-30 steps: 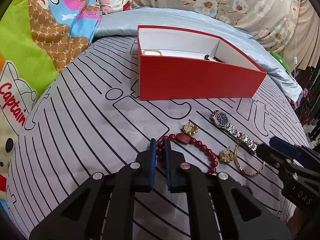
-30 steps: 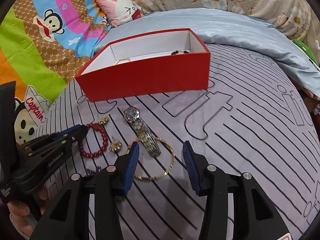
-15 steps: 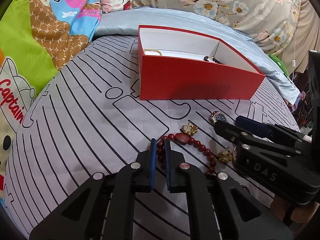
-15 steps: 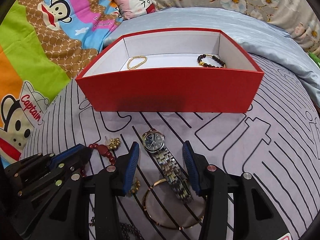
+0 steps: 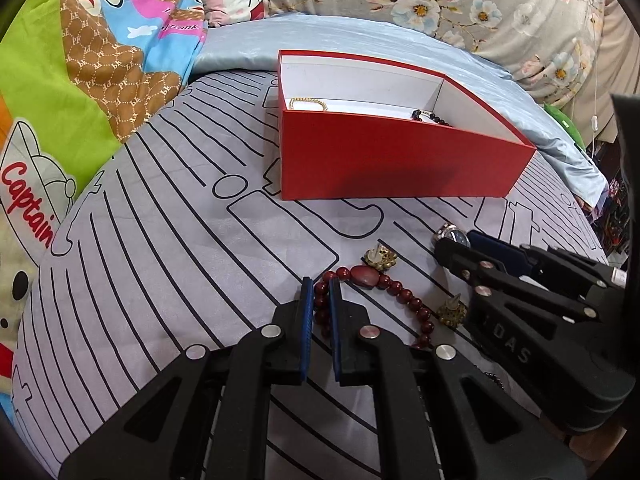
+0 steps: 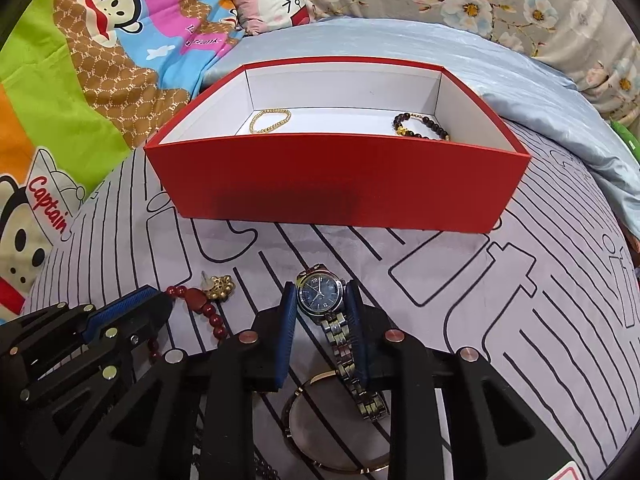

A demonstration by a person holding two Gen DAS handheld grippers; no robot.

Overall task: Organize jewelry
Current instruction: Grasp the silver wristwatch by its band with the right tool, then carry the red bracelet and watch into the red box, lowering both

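Right gripper [image 6: 321, 300]: its jaws have just been closing, and the blue pads now sit against both sides of the wristwatch [image 6: 320, 295] case, which lies on the grey line-patterned bedsheet [image 6: 460, 280]. It looks like a grip just made, the watch not yet lifted.
Since a second ago: this gripper has travelled from over the gold bangle [image 6: 336, 420] up to the watch head; the bangle now lies below and behind its fingers.
Left gripper [image 5: 319, 294]: nearly closed, pinching a strand of the red bead bracelet [image 5: 384, 284], which rests on the sheet. It has not shifted over the same second.
Red box [image 6: 332, 184]: open-topped, white inside, well beyond both grippers. It already contains a gold bead bracelet [image 6: 270, 120] at the left and a dark bead bracelet [image 6: 420, 126] at the right.
Loose pieces: two gold earrings [image 5: 380, 256] beside the red beads, plus the bangle.
Meaning for the task: both hands now appear loaded, so the likely next step is lifting the watch and beads over the near wall.
Risk: the metal strap [image 6: 352, 364] trails free and may snag the bangle it crosses.
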